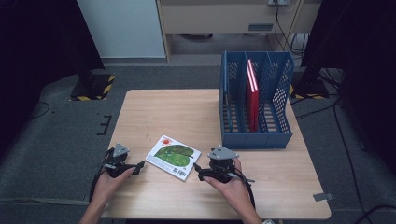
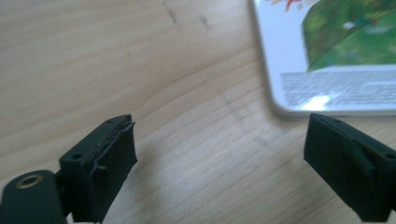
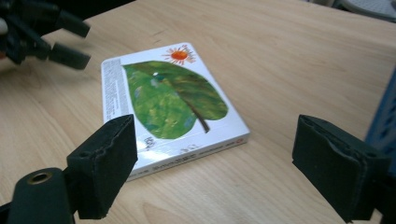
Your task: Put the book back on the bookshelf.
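Observation:
A white book with a green leaf and an orange sun on its cover [image 1: 173, 156] lies flat on the wooden table [image 1: 187, 112], between my two grippers. My left gripper [image 1: 138, 167] is just left of the book, open, its jaws empty above bare wood [image 2: 219, 154]; the book's corner [image 2: 327, 60] lies just ahead. My right gripper [image 1: 196, 170] is open at the book's right end, its jaws wide on either side of the book [image 3: 173, 107] and apart from it. The left gripper [image 3: 70, 42] appears beyond the book in the right gripper view.
A blue slotted file rack [image 1: 255, 100] stands at the table's back right with a red book [image 1: 252, 93] upright in its middle slot. A piece of grey tape [image 1: 323, 196] sits near the table's front right corner. Grey floor surrounds the table.

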